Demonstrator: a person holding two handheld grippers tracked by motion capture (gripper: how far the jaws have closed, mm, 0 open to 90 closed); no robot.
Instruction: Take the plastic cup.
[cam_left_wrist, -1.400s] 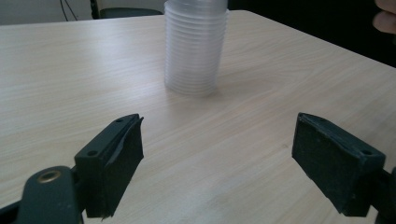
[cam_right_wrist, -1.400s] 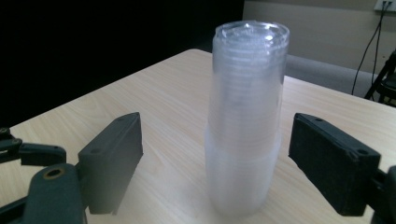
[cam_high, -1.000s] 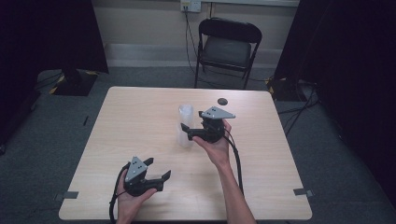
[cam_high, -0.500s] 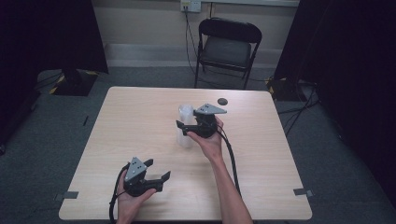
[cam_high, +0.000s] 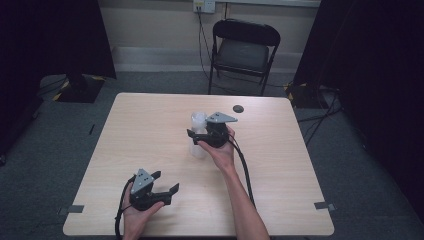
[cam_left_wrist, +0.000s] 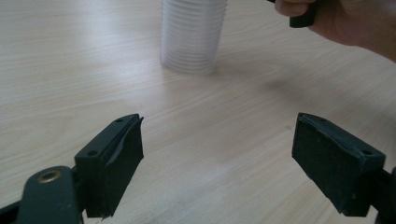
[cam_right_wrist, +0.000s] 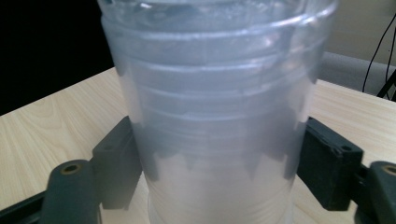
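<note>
My right fingers (cam_right_wrist: 219, 163), which have just been closing, now straddle the stack of clear plastic cups (cam_high: 198, 135) at the centre of the counter (cam_high: 125, 130). I should squeeze gently and evenly, keeping it upright. My left fingers (cam_left_wrist: 219, 158) wait wide open, empty.
</note>
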